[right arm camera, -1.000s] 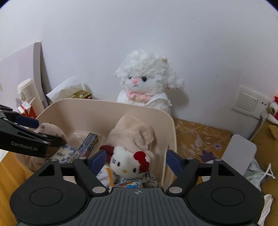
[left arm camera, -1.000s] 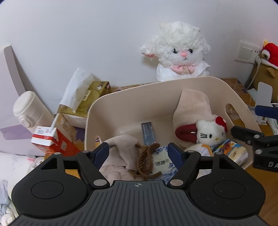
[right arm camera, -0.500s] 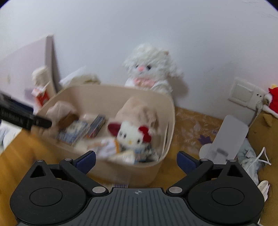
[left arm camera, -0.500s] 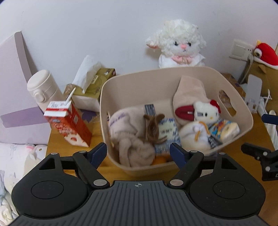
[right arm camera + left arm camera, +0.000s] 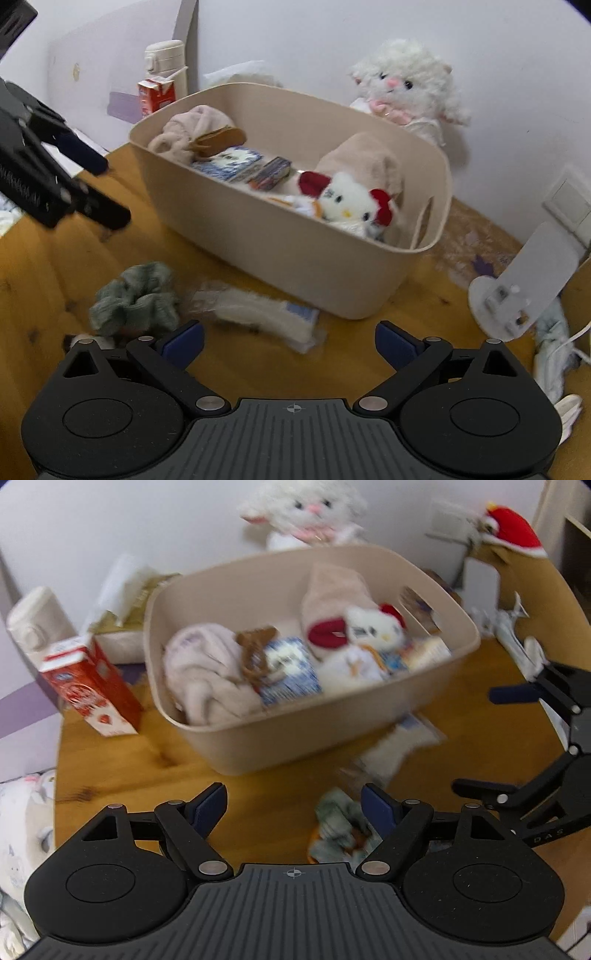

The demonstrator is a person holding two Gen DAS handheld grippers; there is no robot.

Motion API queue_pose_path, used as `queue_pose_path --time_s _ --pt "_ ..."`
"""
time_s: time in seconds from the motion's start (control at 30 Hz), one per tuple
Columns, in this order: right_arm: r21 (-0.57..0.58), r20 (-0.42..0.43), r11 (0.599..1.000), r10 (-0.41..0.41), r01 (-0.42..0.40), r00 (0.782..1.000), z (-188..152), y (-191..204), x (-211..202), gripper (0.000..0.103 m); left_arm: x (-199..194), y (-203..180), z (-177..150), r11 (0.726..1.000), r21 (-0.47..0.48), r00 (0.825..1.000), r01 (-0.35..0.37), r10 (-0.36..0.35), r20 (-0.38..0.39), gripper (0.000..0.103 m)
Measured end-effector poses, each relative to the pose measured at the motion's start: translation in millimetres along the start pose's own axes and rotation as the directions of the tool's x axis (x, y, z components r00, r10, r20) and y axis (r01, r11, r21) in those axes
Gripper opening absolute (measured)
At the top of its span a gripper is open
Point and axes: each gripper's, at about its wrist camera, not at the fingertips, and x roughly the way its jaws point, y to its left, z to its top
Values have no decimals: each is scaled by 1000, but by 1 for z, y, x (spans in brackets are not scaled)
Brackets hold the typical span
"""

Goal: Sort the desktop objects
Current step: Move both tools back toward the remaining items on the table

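**Two open grippers hovering over a cluttered wooden desk**

The left gripper (image 5: 293, 806) is hanging above the wooden desk (image 5: 122, 760), short of the beige bin (image 5: 258, 746), its blue-padded fingers (image 5: 210, 805) spread wide and holding nothing. The right gripper (image 5: 290, 341) is poised likewise on the other side, jaws fully apart and empty, aiming toward the bin's near wall (each tool is showing in the other's camera, at the frame edge, with its fingers parted).

The bin is standing on the desk and holding a pink towel (image 5: 207, 672), a brown hair claw (image 5: 218, 142), a blue-and-white tissue pack (image 5: 229, 162), a small dark box (image 5: 271, 173) and a Hello Kitty plush (image 5: 351, 203) leaning on a tan soft item (image 5: 365, 162).

Outside the bin, a green scrunchie (image 5: 135, 295) is lying on the wood just ahead of the right gripper's left finger, and a white fluffy packet (image 5: 262, 314) is resting beside it, near the bin's base.

A red milk carton (image 5: 92, 686) is standing upright left of the bin, a cream flask (image 5: 37, 620) behind it. A white lamb plush (image 5: 406, 85) is sitting against the wall behind the bin. The left wrist view is blurred.
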Motion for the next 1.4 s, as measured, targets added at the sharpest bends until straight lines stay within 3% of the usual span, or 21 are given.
queue_pose_path --time_s 0.13,0.27,0.43,0.57,0.77,0.97,1.13,1.4 --pt "-35 -15 997 75 -75 997 -6 13 -1 100 7 -6 -9 999 30 999 33 -31 -40 81" --pt "-22 -81 996 83 -85 993 -18 29 2 100 11 -9 -16 997 59 998 47 -44 -54 81" --pt "207 -112 975 105 -80 988 -36 41 4 100 11 -11 -21 994 102 999 33 -29 -34 81" --pt "374 -113 925 117 -67 987 -38 55 11 100 10 2 -25 999 48 1000 3 -2 -28 81" --pt "402 -132 916 44 13 990 -25 93 25 100 11 16 -35 999 36 999 -40 41 -27 81" --pt "264 -133 959 -70 104 989 -22 121 33 103 8 17 -43 1000 15 1000 -18 18 -21 81" --pt "103 -216 961 -232 258 948 -27 124 40 103 9 11 -46 1000 26 1000 1 -1 -15 81" --pt "179 -285 919 -294 352 912 -69 73 21 103 13 -7 -40 995 57 997 82 -82 5 81"
